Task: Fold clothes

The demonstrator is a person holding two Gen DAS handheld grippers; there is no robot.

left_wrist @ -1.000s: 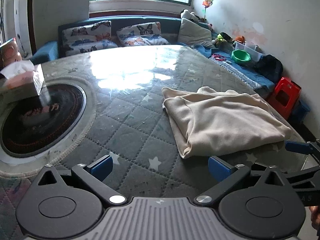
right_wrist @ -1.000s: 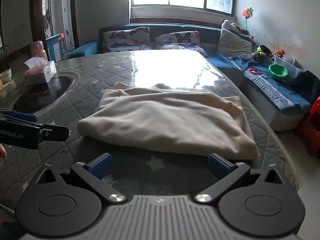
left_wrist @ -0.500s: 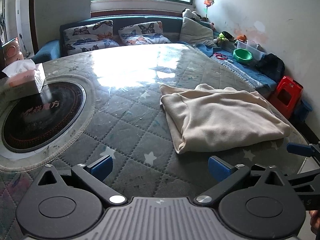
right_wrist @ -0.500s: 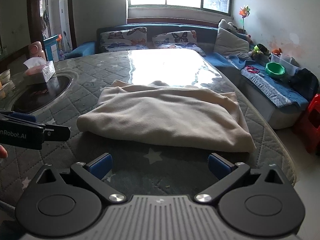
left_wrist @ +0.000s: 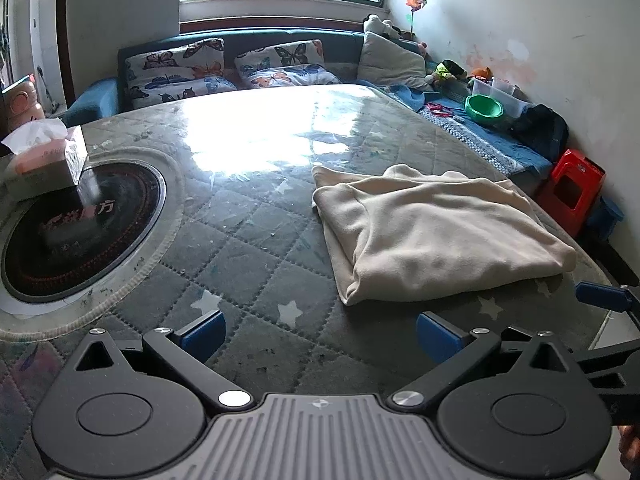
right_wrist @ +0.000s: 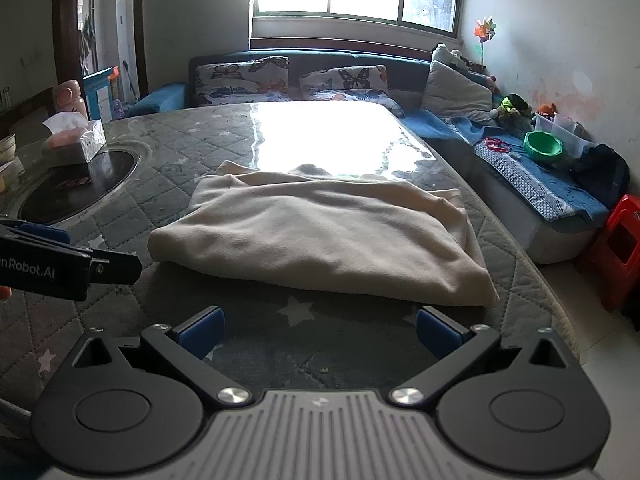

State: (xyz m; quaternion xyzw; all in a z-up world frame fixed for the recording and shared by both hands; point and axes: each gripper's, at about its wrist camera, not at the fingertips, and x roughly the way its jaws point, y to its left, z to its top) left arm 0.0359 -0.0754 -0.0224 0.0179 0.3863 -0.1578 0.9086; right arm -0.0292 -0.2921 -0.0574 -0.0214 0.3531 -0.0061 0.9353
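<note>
Fingers [left_wrist: 202, 336] of left gripper [left_wrist: 320, 336] and right gripper [right_wrist: 318, 332] spread wide, empty, short of folded cream garment [right_wrist: 320, 236]

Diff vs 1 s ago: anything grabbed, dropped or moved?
Nothing grabbed or released. Both views shift slightly: the left claw and right claw have drifted a little, with jaws open and empty throughout. The folded cream garment lies in the same place on the quilted table, and the tissue box is unmoved.

two low wrist views, shared garment [left_wrist: 432, 232]
</note>
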